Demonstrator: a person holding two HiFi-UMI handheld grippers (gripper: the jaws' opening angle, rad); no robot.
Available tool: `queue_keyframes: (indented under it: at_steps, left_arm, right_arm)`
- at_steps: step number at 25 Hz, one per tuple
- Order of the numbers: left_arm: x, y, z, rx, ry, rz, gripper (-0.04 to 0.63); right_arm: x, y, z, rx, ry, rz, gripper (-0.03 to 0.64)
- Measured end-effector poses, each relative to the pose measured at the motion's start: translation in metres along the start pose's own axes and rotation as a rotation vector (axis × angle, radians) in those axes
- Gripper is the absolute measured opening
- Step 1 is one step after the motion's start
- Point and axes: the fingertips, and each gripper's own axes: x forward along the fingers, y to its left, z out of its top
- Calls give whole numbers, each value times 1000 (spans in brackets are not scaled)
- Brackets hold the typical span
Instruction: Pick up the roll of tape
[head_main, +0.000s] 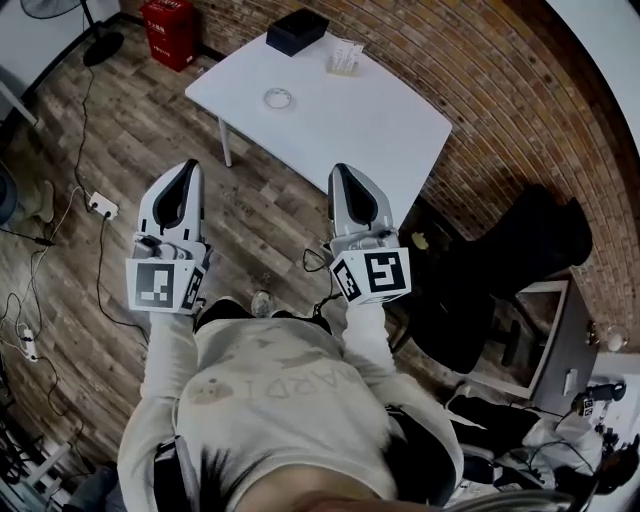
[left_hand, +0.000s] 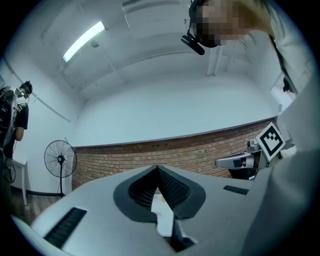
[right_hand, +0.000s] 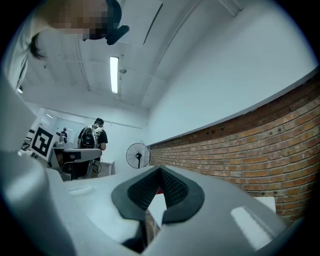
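The roll of tape (head_main: 278, 98) is a small pale ring lying flat on the white table (head_main: 380, 130), near its left side. Both grippers hang over the wooden floor, short of the table's near edge and apart from the tape. My left gripper (head_main: 187, 165) points toward the table's left leg, and its jaws meet at the tip (left_hand: 157, 167) with nothing between them. My right gripper (head_main: 342, 170) sits close to the near table edge, its jaws likewise closed and empty (right_hand: 160, 169). A strip of white table shows under each closed pair of jaws.
A black box (head_main: 297, 30) and a small white holder (head_main: 345, 58) stand at the table's far end. A red bin (head_main: 168, 32) and a fan (left_hand: 60, 160) are at the left. A power strip (head_main: 102, 206) and cables lie on the floor. A black chair (head_main: 520, 260) stands by the brick wall at the right.
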Motion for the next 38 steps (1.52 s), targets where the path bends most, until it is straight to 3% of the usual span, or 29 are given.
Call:
queue_keyframes:
  at_steps: [12, 38]
  left_arm:
    - [41, 13, -18, 10, 30, -2, 6]
    - [235, 162, -59, -28, 27, -162, 6]
  right_arm:
    - [44, -23, -15, 28, 5, 21, 11]
    - [251, -69, -39, 19, 7, -146, 11]
